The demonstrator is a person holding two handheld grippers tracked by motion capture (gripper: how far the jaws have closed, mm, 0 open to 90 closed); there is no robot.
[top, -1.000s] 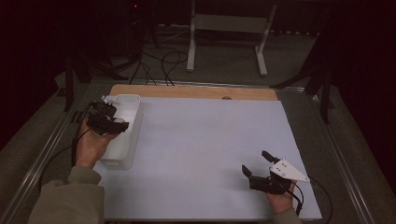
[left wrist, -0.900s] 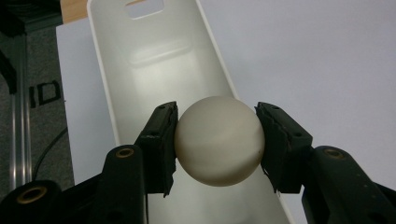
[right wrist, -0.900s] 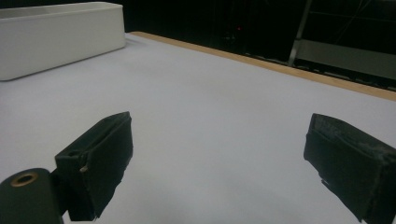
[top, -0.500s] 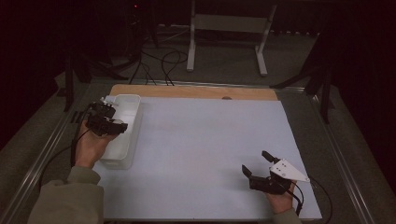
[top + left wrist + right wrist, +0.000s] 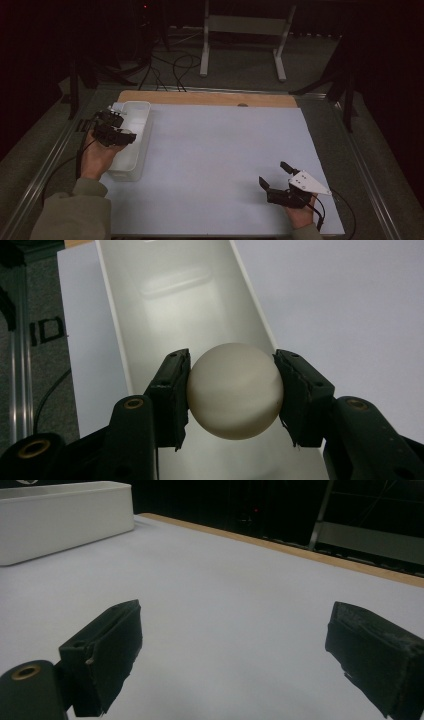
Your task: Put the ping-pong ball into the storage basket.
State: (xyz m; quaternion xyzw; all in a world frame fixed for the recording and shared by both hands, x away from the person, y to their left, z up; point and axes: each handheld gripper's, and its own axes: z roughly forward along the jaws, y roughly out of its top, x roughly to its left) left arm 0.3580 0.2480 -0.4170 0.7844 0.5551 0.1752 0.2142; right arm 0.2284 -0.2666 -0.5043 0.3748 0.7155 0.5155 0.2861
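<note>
One white ball [image 5: 234,390]. One long white tray [image 5: 142,111] at the desk's [image 5: 220,150] left edge. Two grippers: left [image 5: 116,131], right [image 5: 275,176].

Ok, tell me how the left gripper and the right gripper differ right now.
The left gripper is shut on a white ball; the right gripper is open with nothing between its jaws. The left gripper sits over the white bin at the table's left edge; the right gripper is low over the bare white tabletop near the right. Both have black padded jaws.
</note>
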